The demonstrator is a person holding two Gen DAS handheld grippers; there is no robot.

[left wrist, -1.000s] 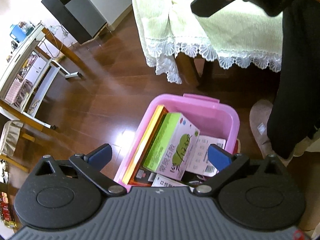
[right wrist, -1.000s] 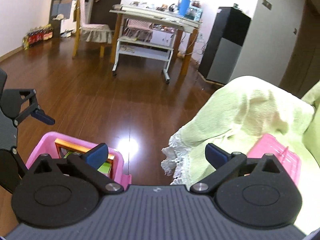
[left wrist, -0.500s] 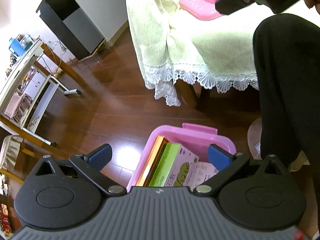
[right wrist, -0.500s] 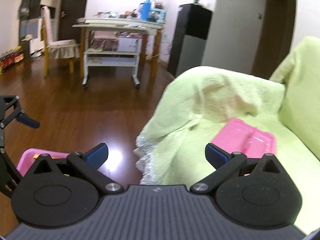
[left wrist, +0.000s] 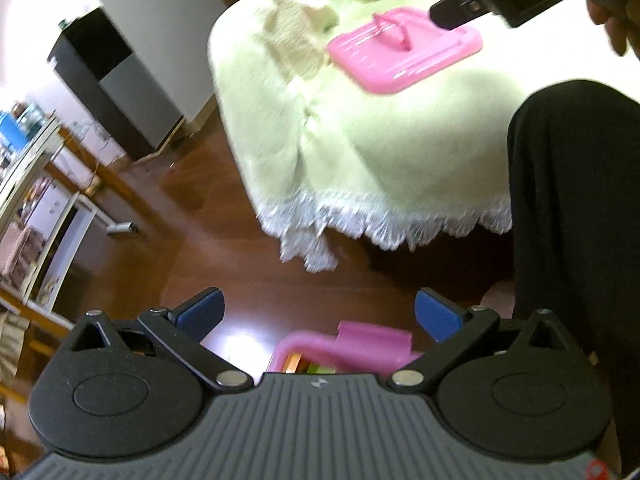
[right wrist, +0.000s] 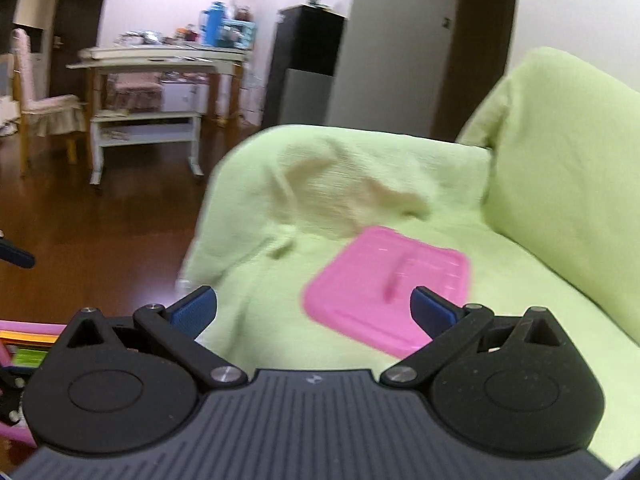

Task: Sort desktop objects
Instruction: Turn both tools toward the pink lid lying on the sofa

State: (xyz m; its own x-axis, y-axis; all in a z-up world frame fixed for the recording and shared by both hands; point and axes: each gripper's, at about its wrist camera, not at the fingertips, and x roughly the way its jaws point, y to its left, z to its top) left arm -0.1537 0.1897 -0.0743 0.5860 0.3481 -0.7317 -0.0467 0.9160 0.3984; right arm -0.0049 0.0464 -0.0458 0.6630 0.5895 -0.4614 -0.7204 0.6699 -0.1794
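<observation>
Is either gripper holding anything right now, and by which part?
Nothing is held. The left gripper and right gripper are both open and empty; the pink lid lies ungripped on the green-covered sofa.

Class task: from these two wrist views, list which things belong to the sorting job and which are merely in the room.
Job: pink lid lying on the green sofa cover; pink bin on the floor; both open grippers, left and right.

Background: cluttered table, chair, black cabinet.

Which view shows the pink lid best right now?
The right wrist view: the pink lid lies whole and central on the green sofa cover, its handle ridge facing up. The left wrist view shows it farther off, one corner hidden behind the right gripper.
</observation>
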